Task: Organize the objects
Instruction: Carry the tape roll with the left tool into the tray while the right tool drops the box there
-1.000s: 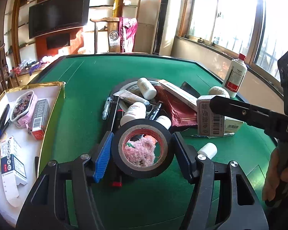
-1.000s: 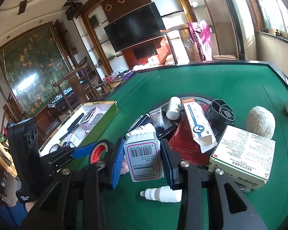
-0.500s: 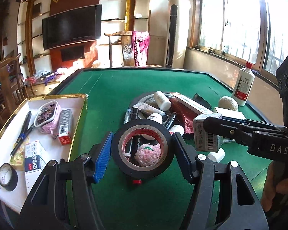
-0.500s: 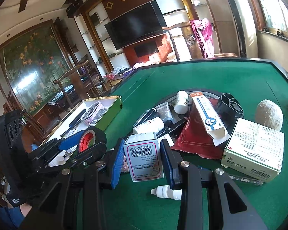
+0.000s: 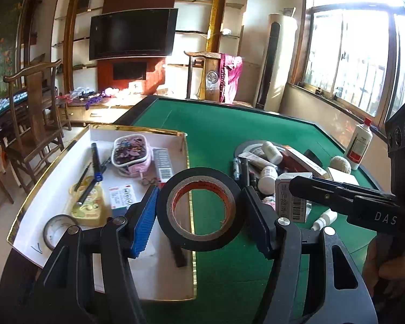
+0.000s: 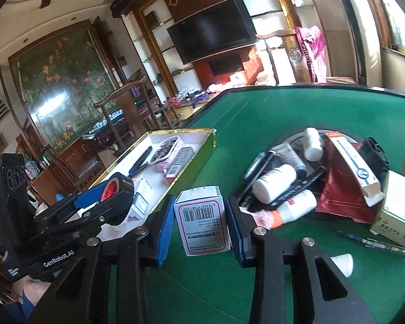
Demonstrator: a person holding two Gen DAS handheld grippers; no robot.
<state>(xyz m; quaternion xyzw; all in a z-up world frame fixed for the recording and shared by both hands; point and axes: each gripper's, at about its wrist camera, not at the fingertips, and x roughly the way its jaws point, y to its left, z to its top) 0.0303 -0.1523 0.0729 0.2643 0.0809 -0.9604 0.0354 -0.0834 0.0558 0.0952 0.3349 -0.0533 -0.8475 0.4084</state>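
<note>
Progress on both sides here: we've carried both items away from the clutter pile and toward the gold-rimmed tray point(image 5: 187, 145) in the last second. A second ago the left wrist view had the pile dead centre behind the tape; now the tray fills the lower left of that frame and the pile point(image 5: 267, 162) has slid off to the right.

Our left claw point(image 5: 199, 210) is clamped on the roll of black tape point(image 5: 201, 208), blue pad on one side, dark pad on the other, with the roll standing on edge so we look straight through its hole. It's hanging right over the tray's near-right rim, with the white tray floor showing beneath it.

Our right claw point(image 6: 201, 220) is gripping the small white medicine box point(image 6: 202, 218), barcode facing us. In the right wrist view it sits at lower centre, above the green surface point(image 6: 283, 113), just short of the tray's edge and not over it yet.

The tray already holds a pink pouch point(image 5: 131, 152), pens, a small box with a barcode and what looks like a dial gauge point(image 5: 58, 229).

So we'd say the carry is nearly done for the tape, which looks about ready to drop into free space near the tray's bottom edge. The box probably needs a bit more travel left first. Plenty is still in the pile, so the job overall is nowhere near finished.
</note>
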